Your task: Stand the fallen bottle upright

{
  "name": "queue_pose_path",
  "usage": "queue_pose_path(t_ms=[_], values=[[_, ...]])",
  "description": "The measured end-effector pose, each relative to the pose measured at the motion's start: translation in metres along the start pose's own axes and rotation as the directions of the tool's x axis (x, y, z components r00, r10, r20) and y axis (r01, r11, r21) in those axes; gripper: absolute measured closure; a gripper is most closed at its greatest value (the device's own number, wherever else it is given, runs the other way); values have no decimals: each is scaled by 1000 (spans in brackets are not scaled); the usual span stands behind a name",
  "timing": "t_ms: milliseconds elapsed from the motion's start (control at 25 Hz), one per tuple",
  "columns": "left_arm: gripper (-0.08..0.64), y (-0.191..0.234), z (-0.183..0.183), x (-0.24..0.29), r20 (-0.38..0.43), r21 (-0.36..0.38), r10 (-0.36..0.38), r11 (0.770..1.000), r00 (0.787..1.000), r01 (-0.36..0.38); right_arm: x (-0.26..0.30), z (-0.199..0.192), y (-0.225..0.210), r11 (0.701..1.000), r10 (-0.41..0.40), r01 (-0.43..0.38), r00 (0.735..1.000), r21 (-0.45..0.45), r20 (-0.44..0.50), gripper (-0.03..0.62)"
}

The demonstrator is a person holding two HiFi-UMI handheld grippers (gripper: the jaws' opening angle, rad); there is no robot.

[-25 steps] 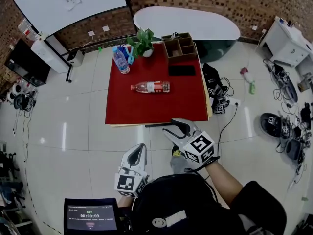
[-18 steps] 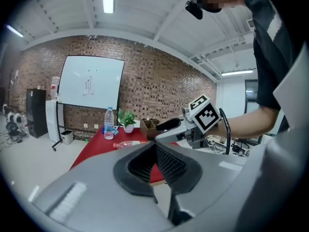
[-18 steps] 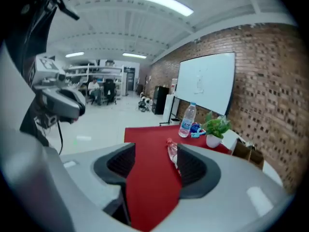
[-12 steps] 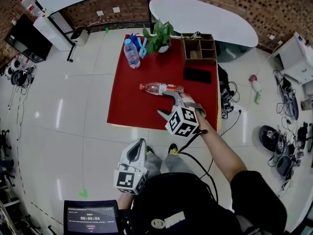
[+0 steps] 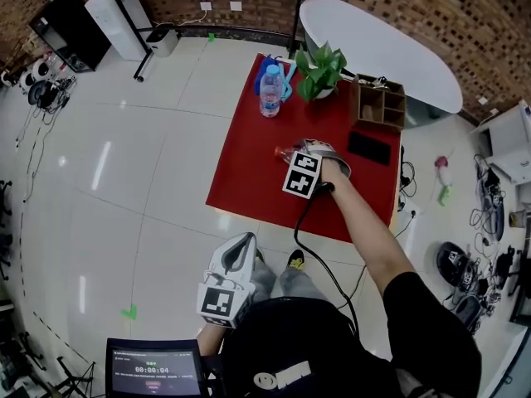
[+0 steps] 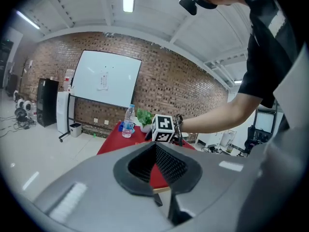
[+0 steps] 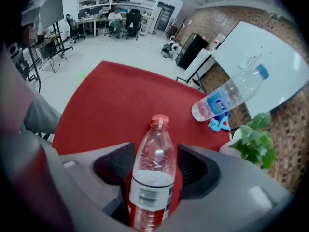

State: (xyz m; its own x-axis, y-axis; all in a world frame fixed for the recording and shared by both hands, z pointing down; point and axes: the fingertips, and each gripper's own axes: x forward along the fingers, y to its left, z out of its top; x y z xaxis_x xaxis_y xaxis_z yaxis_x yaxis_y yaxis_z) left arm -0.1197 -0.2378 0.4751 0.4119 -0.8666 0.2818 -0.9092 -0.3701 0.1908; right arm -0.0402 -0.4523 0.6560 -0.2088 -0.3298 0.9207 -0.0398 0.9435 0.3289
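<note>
The fallen bottle, clear with a red cap and a red-and-white label, lies on the red table. In the head view only its cap end shows beside my right gripper. That gripper points steeply down over the bottle. Its jaws are spread wide, one on each side of the bottle's body, and I see no squeeze. My left gripper hangs low near my body, off the table, open with nothing in it.
An upright blue-capped bottle and a potted plant stand at the table's far edge. A wooden organizer and a flat black item sit at the far right. A white oval table lies beyond.
My right gripper swung from off the table's near edge out over the fallen bottle, turned downward and came down around it. The left gripper stayed near my body.
</note>
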Motion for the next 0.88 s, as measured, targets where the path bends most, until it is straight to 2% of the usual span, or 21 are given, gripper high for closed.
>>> queue_pose_path(t_ms=[80,160,280,360,480,600,680,800,880], values=[[554,7,-3,-2,1,-8,14,1000,1000,-14,14,-3,3,1000,11,-12,999,-19,-47,328],[554,12,-6,-3,3,-16,24,1000,1000,-24,13,0,1,1000,9,-9,999,2,-35,328],[554,14,-6,-2,10,-19,25,1000,1000,-25,-9,7,-11,992,-16,6,997,130,73,330],[554,13,-2,-1,16,-13,16,1000,1000,-15,-38,13,-26,964,-62,12,981,265,184,330],[554,8,7,5,22,7,-11,1000,1000,11,-89,16,-50,881,-177,-18,914,473,364,330],[554,-3,18,14,32,35,-50,998,998,49,-130,4,-62,819,-295,-54,814,571,501,331],[554,-13,23,19,29,53,-75,996,997,73,-143,-11,-60,769,-370,-80,753,634,544,331],[554,-30,24,26,16,80,-108,991,994,107,-144,-36,-54,701,-451,-92,711,707,539,331],[554,-38,23,28,4,94,-123,988,992,122,-144,-43,-54,678,-478,-92,698,729,533,331]])
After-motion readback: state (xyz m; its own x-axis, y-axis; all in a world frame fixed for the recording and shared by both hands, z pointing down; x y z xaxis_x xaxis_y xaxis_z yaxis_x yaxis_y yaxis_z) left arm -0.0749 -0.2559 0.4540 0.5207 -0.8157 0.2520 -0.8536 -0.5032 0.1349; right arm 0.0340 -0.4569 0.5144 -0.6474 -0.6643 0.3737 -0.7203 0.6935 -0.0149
